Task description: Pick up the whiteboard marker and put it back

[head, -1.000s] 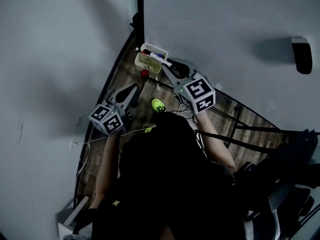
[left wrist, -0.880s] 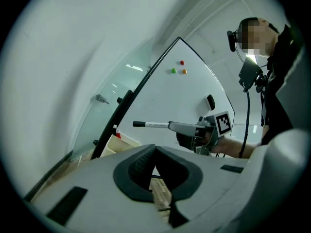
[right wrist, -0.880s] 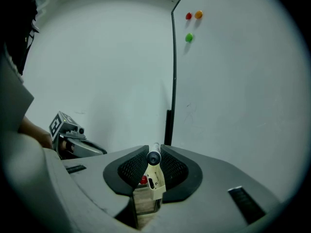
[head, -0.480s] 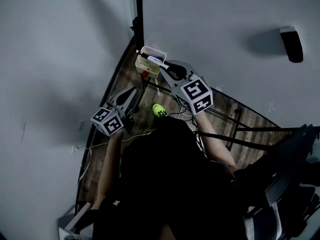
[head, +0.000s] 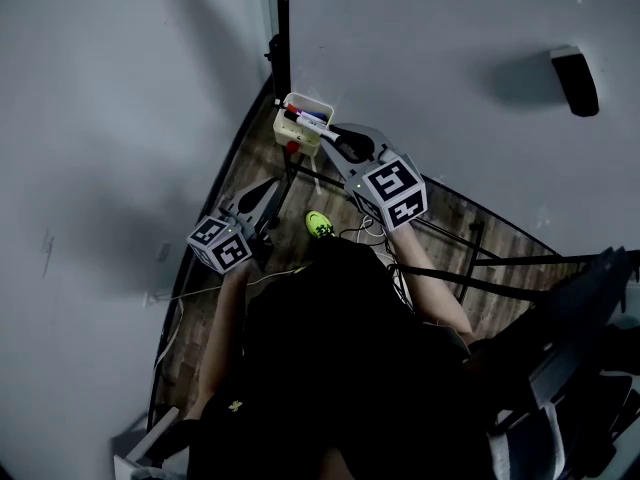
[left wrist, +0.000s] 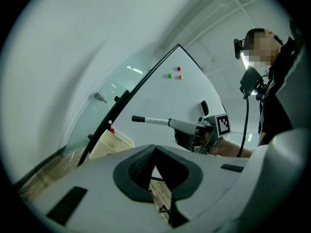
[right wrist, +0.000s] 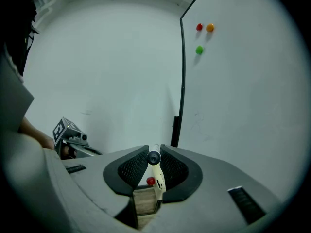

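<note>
Wooden plank flooring (head: 228,173) runs along the foot of a grey wall (head: 100,118) and a whiteboard (head: 450,48) whose black frame edge (head: 281,28) stands between them. Nearest the head camera is a person in dark clothing (head: 320,368), one bright yellow-green shoe (head: 318,225) showing just beyond the body. The left gripper (head: 268,190) is held low at the person's left, pointing level toward the wall; in the left gripper view its ribbed pads meet at their tips, clenched on nothing, with only floor visible through the gap below them. The right gripper (head: 340,138) reaches further forward and is tilted slightly down. It is clamped on the whiteboard marker (right wrist: 156,174), a white barrel with a black cap that sits squeezed between the two dark pads and sticks out past the fingertips. From the head view the marker's free end hangs over a cream marker tray (head: 322,103) fixed at the whiteboard's lower corner; whether it touches the tray cannot be told. Inside the tray lie other markers with red and blue caps. Further off on the whiteboard sit a black eraser (head: 575,78) and three small magnets, red (right wrist: 199,27), orange (right wrist: 209,27) and green (right wrist: 199,49).
</note>
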A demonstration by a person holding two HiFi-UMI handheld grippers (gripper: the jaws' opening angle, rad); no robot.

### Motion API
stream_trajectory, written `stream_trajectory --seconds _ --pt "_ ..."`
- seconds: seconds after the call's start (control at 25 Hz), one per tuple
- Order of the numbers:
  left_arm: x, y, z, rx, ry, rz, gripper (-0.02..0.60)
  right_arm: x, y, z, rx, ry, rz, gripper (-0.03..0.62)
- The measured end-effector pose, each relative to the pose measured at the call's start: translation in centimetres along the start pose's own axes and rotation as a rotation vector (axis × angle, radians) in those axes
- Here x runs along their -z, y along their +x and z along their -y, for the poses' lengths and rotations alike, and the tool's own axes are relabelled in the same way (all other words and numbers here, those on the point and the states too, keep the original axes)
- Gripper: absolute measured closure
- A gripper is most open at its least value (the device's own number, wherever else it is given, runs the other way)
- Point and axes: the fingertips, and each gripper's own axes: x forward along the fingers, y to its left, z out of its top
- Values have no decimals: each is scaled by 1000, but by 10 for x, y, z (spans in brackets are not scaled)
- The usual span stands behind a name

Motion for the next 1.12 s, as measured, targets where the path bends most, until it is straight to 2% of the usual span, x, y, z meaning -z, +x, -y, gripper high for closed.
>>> stream_trajectory --seconds 0.52,1.12 --pt "4 -17 -3 -19 -9 12 568 -3 7 -16 -20 -15 6 510" --pt "-3 -40 -23 -87 -49 50 568 13 44 -13 -59 -28 -65 509"
